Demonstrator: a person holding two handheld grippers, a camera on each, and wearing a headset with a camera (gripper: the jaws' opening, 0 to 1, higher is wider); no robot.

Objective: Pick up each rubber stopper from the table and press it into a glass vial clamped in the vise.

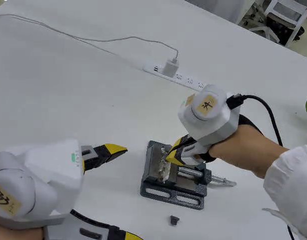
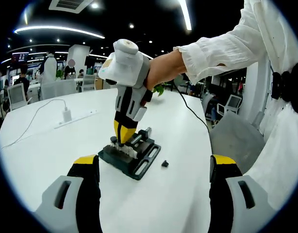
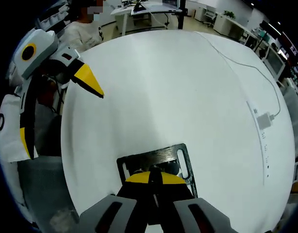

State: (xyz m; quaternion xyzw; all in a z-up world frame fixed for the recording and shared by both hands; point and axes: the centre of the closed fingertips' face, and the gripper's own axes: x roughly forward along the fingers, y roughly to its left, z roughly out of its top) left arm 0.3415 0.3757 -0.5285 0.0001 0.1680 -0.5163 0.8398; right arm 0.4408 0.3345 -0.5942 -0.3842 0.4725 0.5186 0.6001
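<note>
A dark metal vise (image 1: 158, 191) (image 2: 137, 164) (image 3: 174, 154) sits on the white table and clamps a clear glass vial (image 1: 167, 171). My right gripper (image 1: 168, 155) (image 2: 123, 137) (image 3: 154, 177) points down onto the vial's top, its yellow-tipped jaws shut. Whether anything is pinched between the tips is hidden. One small dark rubber stopper (image 1: 174, 219) (image 2: 164, 163) lies loose on the table just in front of the vise. My left gripper (image 1: 121, 192) (image 2: 151, 162) hovers to the left of the vise, wide open and holding nothing.
A white power strip (image 1: 176, 76) (image 3: 261, 128) with a plugged-in charger and a long cable lies farther back on the table (image 1: 68, 90). The right gripper's black cable (image 1: 266, 112) trails off to the right. Chairs and desks stand beyond the table.
</note>
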